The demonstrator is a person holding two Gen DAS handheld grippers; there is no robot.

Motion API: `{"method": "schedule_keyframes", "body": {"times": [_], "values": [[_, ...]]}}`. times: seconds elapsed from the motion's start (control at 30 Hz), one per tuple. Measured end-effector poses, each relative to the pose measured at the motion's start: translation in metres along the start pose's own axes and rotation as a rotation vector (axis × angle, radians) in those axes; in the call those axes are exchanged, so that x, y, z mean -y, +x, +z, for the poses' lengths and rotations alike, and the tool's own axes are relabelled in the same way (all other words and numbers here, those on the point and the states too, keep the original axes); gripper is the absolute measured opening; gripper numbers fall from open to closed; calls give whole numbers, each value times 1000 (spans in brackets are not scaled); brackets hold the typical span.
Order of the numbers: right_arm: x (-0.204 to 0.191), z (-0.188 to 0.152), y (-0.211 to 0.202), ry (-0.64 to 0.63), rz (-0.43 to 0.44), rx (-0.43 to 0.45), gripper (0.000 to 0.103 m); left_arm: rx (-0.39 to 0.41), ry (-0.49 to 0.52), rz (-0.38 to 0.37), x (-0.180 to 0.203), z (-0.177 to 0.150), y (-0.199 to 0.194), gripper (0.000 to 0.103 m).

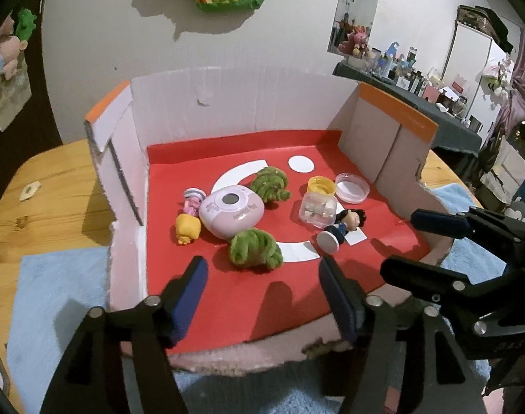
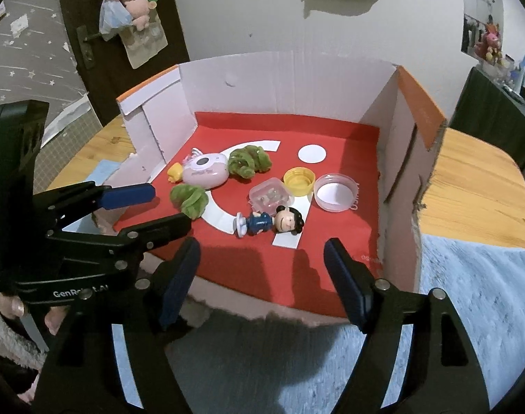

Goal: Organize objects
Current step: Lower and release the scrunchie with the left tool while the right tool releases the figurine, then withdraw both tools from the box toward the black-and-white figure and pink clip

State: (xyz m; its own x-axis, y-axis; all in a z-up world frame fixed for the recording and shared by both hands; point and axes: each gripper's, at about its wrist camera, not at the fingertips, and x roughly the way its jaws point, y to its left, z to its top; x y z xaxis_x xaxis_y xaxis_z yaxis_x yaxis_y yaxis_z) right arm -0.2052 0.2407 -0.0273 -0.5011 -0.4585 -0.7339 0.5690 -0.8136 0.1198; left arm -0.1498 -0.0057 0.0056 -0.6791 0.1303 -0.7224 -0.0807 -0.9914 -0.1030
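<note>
So here's where I'm at: both grippers hang at the near edge of the box (image 1: 248, 103), tilted down toward the red floor, side by side. Left gripper (image 1: 260, 288) has its fingers spread wide with nothing between them, and the right gripper (image 2: 262, 269) is the same, wide and empty.

All the stuff is scattered ahead of the fingers, inside the box on the bench (image 1: 48, 186). The one that matters for me, I think, is the doll (image 2: 269, 222). It lies on its side just ahead of my right fingers, and its long axis runs crosswise to them: base toward the left finger, head toward the right one. So my guess is the right hand is the nearer one for it, and I'd need to roll the wrist or grab it across the body instead of end to end.

For the left hand, the near green fuzzy (image 1: 255, 248) sits straight ahead of the fingers, almost centred between them. Beyond it are the pink gadget (image 1: 231, 215), a yellow toy (image 1: 187, 228) off to the left finger's side, and the other green fuzzy (image 1: 271, 184) further out.

The clear jar (image 2: 270, 195), yellow cap (image 2: 298, 179) and clear lid (image 2: 335, 195) sit beyond the doll, toward the right finger's side.

Nothing gripped yet, so sorting looks barely started to me.
</note>
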Motion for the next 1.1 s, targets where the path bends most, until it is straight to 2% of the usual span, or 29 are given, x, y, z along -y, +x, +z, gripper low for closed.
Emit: {"method": "schedule_keyframes", "body": {"times": [0.07,0.23,0.33,0.5,0.63,0.73,1.1], "values": [[0,-3,-5,3,1,6,73,13,0,14,1,-2,-5,80],[-1,-10,-15,6,1,18,76,16,-17,12,-2,-7,-12,80],[-3,-13,-22,2,-1,31,80,16,-23,14,-3,-11,-15,85],[-9,-20,-33,-10,-3,48,80,16,-30,8,-3,-17,-21,87],[-14,-25,-42,-14,9,55,86,30,-24,10,0,-22,-30,94],[-18,-30,-47,-21,11,62,86,42,-18,12,3,-24,-36,99],[-24,-51,-54,-19,22,49,86,46,-13,18,5,-39,-47,100]]}}
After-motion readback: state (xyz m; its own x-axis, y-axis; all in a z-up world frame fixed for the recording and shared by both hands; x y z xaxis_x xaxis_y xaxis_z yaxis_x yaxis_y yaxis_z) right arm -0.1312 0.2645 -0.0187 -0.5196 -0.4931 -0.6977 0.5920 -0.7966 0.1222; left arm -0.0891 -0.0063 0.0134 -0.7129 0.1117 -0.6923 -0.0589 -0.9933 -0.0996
